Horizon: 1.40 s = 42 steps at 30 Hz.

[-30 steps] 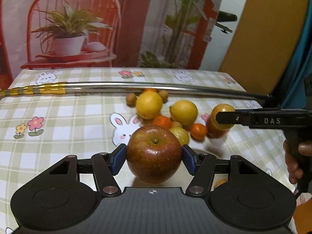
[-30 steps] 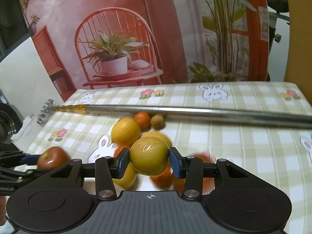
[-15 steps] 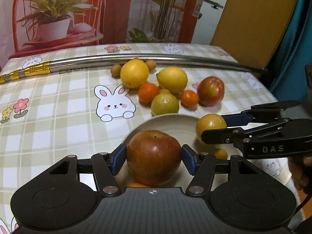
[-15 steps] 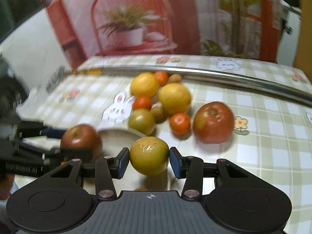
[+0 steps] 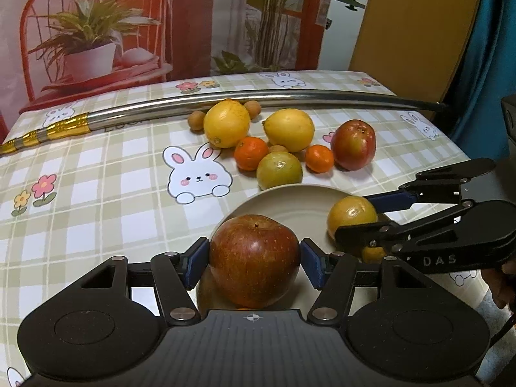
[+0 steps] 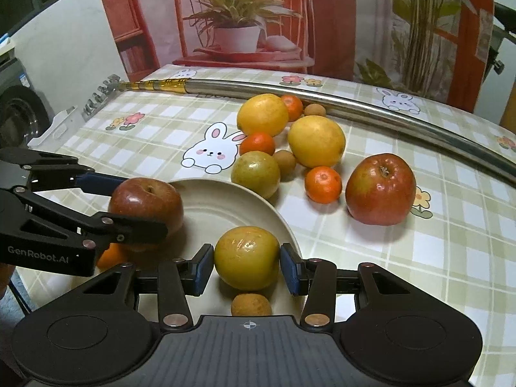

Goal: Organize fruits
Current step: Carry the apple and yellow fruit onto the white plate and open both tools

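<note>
My left gripper is shut on a red apple just over the near-left part of a beige plate. The same apple shows at the left in the right wrist view. My right gripper is shut on a yellow-green round fruit over the plate's near side; it appears as the yellow fruit at the right in the left wrist view. A small brown fruit and an orange tangerine lie in the plate, partly hidden.
Beyond the plate lie loose fruits: a second red apple, two large yellow citrus, a green-yellow fruit, tangerines and small brown fruits. A long metal pole crosses the checked tablecloth behind them.
Both grippers have come down and toward the plate with their fruits. The right gripper swung from over the fruit pile to the plate's near side; both fruits stayed gripped.
</note>
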Available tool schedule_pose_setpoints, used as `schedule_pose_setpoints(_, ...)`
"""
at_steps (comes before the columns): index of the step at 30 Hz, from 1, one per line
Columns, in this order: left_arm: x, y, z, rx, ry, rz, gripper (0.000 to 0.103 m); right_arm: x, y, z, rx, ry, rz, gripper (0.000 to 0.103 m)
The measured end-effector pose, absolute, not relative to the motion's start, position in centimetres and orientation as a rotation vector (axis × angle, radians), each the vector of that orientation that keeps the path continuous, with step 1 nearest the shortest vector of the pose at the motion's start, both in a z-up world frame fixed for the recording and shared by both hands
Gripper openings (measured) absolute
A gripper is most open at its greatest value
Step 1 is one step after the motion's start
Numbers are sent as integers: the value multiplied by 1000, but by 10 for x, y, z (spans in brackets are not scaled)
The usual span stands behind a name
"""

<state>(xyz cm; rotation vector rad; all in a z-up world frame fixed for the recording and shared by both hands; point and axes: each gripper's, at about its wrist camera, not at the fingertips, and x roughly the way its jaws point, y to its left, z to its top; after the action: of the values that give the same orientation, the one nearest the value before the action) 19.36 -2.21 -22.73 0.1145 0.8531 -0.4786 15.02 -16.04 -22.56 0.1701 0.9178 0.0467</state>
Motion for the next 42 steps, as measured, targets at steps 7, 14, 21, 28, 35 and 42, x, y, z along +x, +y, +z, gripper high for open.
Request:
schedule_pose_setpoints(7, 188, -15, -230, 129, 888, -465, 66, 148, -164, -225, 188, 904, 32, 42)
schedule_pose_setpoints(14, 187, -14, -232, 140, 888, -450, 67, 144, -166, -222, 194, 887, 29, 42)
schedule_pose_setpoints(21, 186, -15, -231, 151, 877, -446, 68, 141, -165, -219, 189, 875, 18, 45)
schedule_pose_setpoints(28, 186, -17, -232, 165, 863, -443, 70, 139, -170, -217, 196, 866, 6, 45)
schedule_pose_setpoints(35, 185, -18, -232, 175, 860, -438, 70, 138, -173, -217, 203, 861, 2, 46)
schedule_pose_setpoints(42, 187, -13, -229, 106, 887, -462, 69, 136, -177, -212, 215, 845, -7, 46)
